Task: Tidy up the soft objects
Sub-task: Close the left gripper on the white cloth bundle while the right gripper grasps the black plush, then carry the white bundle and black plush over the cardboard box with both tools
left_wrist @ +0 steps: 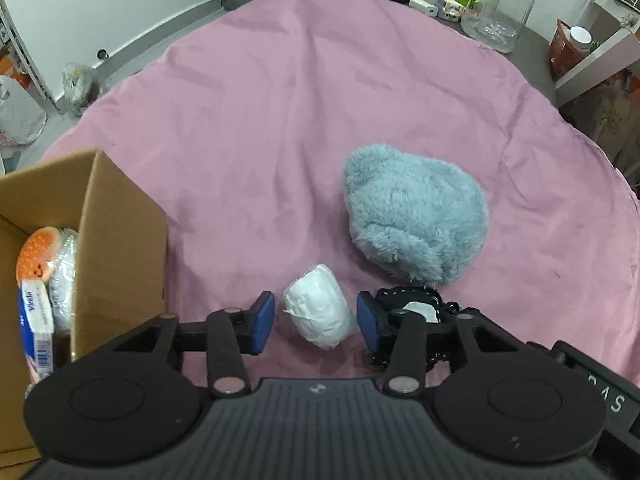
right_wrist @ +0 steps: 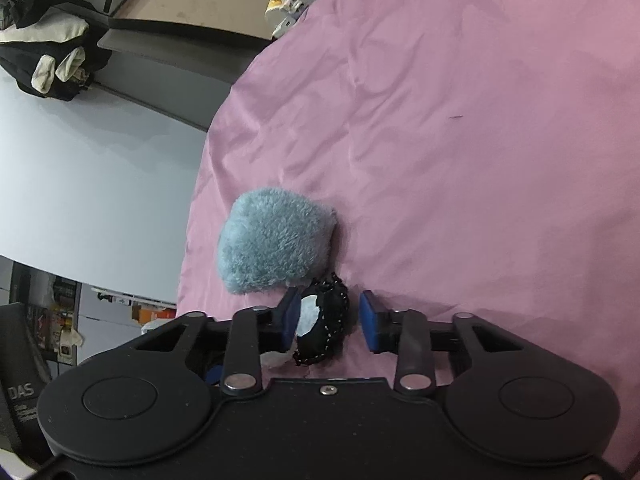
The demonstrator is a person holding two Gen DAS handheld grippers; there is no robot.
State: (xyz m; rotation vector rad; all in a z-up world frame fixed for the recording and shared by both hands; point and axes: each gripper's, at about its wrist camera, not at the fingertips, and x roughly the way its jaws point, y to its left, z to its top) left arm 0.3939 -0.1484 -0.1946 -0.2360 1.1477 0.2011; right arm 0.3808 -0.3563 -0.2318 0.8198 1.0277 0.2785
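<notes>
I see both wrist views evenly and softly lit, with no harsh glare. The pink cloth shows a faint sheen along its creases. The fluffy blue cushion casts a soft shadow on its right side. Fisheye distortion curves the table's edges strongly, and the corners darken. Focus is reasonably sharp centrally, softer towards the rims.

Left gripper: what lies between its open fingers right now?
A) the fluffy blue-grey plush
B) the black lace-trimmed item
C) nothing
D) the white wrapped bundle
D: the white wrapped bundle lies on the pink cloth between the blue pads of the open left gripper, which are not yet pressing it.
</notes>
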